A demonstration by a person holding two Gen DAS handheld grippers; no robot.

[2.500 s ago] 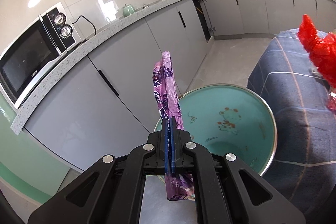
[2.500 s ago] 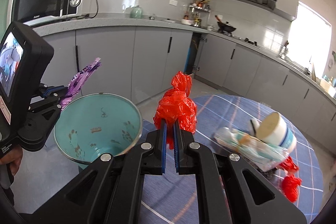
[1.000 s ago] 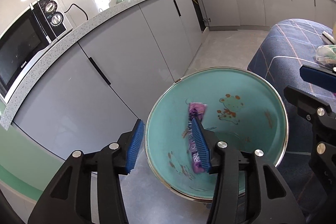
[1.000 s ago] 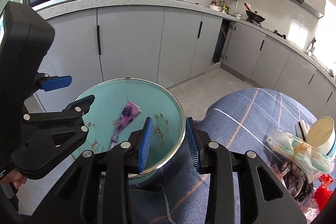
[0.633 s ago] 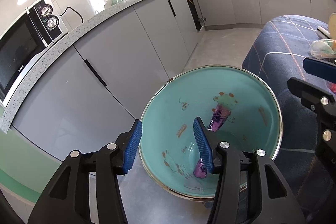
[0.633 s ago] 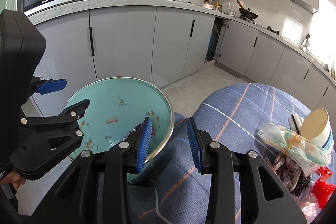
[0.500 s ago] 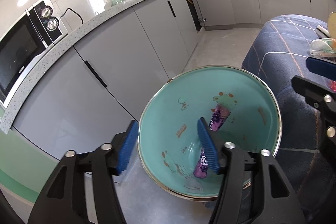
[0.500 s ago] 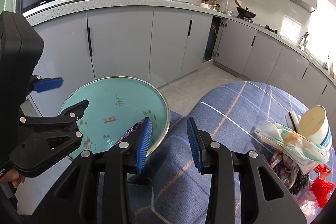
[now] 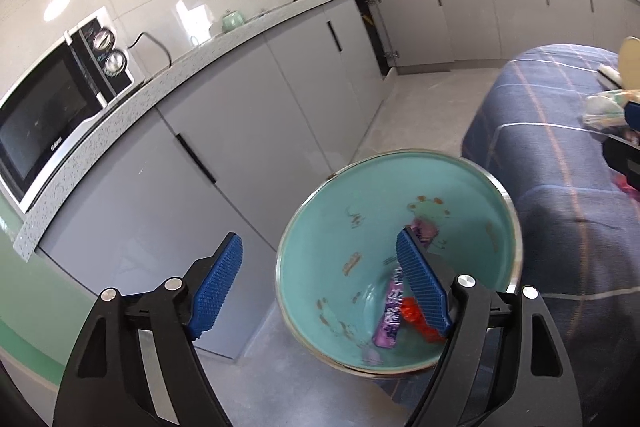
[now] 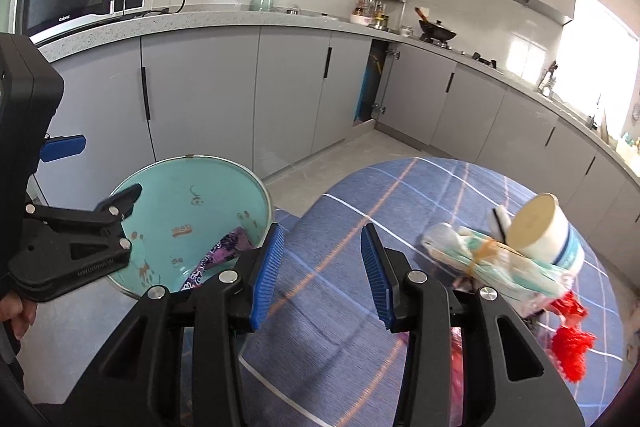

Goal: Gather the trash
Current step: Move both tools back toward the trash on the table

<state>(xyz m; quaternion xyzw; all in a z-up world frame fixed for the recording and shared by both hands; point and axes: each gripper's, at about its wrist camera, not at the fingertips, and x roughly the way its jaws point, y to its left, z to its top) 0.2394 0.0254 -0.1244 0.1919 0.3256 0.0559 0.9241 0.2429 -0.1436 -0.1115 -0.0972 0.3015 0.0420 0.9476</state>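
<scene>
Blue-padded left gripper point(image 9: 320, 283) opening, empty, above bin point(image 9: 496, 195).

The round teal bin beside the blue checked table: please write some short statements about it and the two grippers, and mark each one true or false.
1. A purple patterned wrapper lies inside the round teal bin. True.
2. The left gripper holds the purple wrapper. False: its jaws are opening, with nothing between them.
3. A piece of red plastic lies in the bin. True.
4. The blue checked table is bare. False: a white paper cup and wrapped trash lie there.
5. The right gripper grips the cup. False: its opening jaws are empty.
</scene>
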